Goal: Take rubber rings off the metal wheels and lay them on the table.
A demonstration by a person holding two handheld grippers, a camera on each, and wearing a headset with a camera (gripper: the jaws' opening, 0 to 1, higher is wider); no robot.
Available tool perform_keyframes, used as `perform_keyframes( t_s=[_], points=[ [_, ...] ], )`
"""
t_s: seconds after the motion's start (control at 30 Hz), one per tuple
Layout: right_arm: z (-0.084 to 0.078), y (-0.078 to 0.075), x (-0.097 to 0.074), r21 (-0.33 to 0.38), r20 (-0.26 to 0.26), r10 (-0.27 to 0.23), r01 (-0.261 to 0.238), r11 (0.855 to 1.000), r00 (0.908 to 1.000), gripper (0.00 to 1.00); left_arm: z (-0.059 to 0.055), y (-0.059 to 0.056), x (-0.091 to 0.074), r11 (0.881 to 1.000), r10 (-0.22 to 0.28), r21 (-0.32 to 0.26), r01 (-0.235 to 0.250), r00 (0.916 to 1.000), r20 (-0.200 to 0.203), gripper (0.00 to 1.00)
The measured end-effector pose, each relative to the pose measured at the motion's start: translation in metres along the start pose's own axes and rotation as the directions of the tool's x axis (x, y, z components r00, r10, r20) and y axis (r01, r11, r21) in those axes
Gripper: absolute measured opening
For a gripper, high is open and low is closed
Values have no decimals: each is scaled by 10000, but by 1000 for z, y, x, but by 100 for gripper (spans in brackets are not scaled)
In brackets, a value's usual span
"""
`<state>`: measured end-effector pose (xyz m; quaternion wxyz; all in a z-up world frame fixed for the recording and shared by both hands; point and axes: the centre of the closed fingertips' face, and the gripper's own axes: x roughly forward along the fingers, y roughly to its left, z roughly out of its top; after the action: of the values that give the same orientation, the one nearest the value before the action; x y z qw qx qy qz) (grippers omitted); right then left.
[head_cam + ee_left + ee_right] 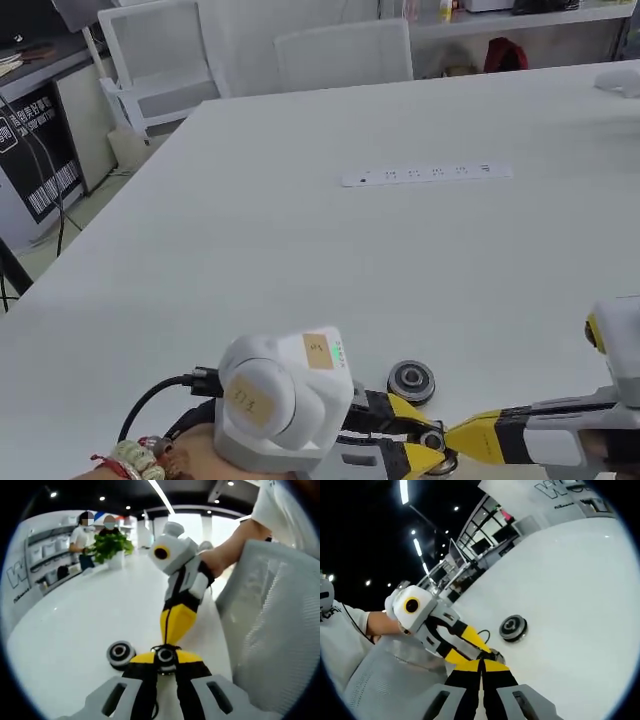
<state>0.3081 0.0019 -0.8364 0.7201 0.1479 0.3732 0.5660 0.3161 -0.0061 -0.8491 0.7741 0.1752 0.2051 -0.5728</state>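
Directly ahead in the left gripper view, your left tongs (165, 661) clamp a metal wheel (165, 654), and your right tongs (481, 663), pinched narrow, meet its rim. Your head view half hides that wheel but shows a second wheel (411, 380) lying just beside it on the white surface (300, 250).

Bright overhead light, fisheye-warped edges

Big white table (250, 250) w/ power strip (427, 175); white chairs (345, 52) behind; ceiling strip lights (403, 491); potted plant (111, 545).
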Motion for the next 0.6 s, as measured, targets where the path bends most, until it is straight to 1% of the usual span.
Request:
perform_keyframes(
  t_s=[0.03, 0.07, 0.1, 0.13, 0.37, 0.43, 0.5, 0.53, 0.6],
  points=[
    [3, 4, 1, 207, 160, 177, -180, 9996, 9997, 0, 0, 0, 0, 10000, 7, -8, -7, 10000, 18, 14],
    [4, 6, 2, 114, 149, 215, -216, 9997, 9997, 0, 1, 0, 1, 10000, 9, -7, -9, 10000, 25, 14],
    [4, 4, 3, -90, -1, 64, -64, 9999, 10000, 0, 1, 0, 2, 10000, 3, -8, -3, 10000, 31, 14],
    [3, 3, 3, -229, -82, 26, -28, 9997, 10000, 0, 1, 0, 2, 10000, 13, -6, -13, 10000, 29, 14],
    [3, 1, 1, 82, 104, 97, -98, 9999, 9999, 0, 1, 0, 2, 10000, 8, -33, -7, 10000, 42, 14],
    [2, -2, 1, 142, 128, -16, 15, 9999, 9999, 0, 1, 0, 2, 10000, -5, -34, 5, 10000, 29, 14],
    [-1, -6, 0, 264, 121, -57, 54, 9996, 9999, 0, 2, 0, 2, 9999, 2, -166, -2, 10000, 39, 14],
    [0, -6, 0, 367, 195, -37, 30, 9993, 9998, 0, 2, 0, 2, 9999, -5, -161, 6, 10000, 10, 14],
    [0, -6, -1, 331, 150, -102, 97, 9994, 9998, 0, 2, 0, 2, 10000, -23, -56, 22, 10000, -93, 14]
  ],
)
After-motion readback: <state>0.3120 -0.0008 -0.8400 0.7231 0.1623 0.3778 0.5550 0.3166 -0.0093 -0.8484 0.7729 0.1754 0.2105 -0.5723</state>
